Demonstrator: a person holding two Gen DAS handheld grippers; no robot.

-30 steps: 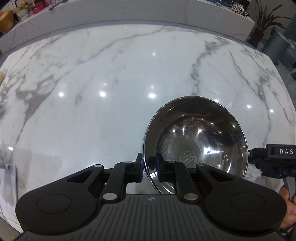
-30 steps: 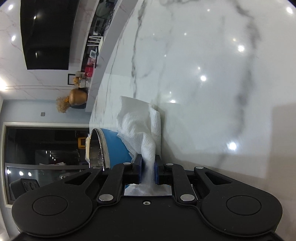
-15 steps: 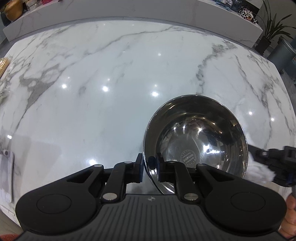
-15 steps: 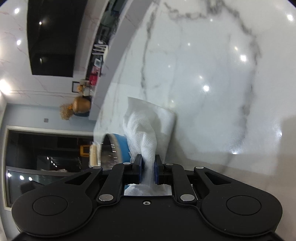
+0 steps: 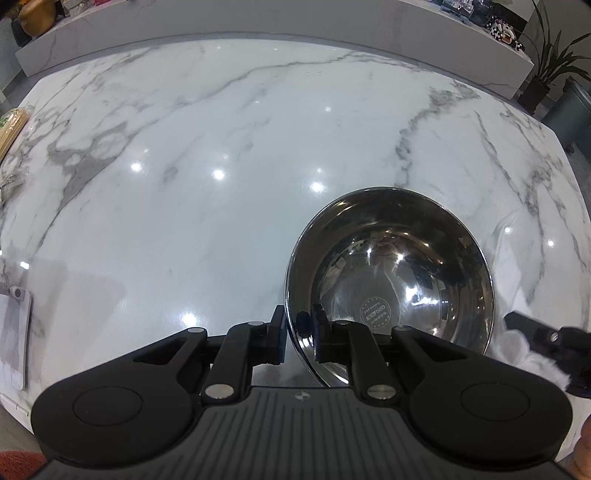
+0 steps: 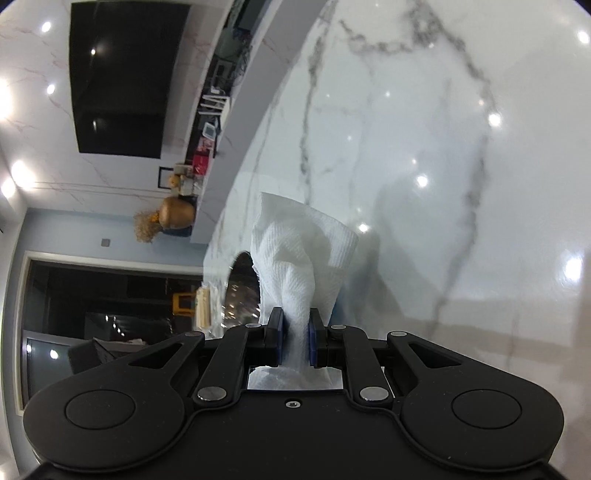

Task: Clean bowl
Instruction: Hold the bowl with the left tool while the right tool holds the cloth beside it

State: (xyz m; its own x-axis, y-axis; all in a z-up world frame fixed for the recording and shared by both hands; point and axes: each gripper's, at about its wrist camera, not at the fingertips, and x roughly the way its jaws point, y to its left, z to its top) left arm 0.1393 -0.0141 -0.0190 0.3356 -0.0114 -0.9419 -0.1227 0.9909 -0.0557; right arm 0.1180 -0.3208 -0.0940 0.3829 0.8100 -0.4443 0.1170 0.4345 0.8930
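A shiny steel bowl point(image 5: 391, 280) is held tilted over the white marble counter point(image 5: 221, 147). My left gripper point(image 5: 299, 334) is shut on the bowl's near rim, one finger inside and one outside. My right gripper point(image 6: 294, 334) is shut on a crumpled white paper towel point(image 6: 299, 254). In the left wrist view the right gripper point(image 5: 546, 339) and its towel point(image 5: 513, 295) sit just right of the bowl, outside it. In the right wrist view the bowl's dark opening point(image 6: 242, 284) shows just left of the towel.
A white phone-like slab point(image 5: 13, 336) lies at the counter's left edge. A packet of sticks point(image 5: 11, 127) lies at the far left. A raised ledge point(image 5: 258, 18) runs along the counter's far side, with a potted plant point(image 5: 550, 66) beyond the right end.
The bowl stays gripped by my left gripper. My right gripper with the towel has swung round, so the bowl's opening now faces it instead of the blue outside.
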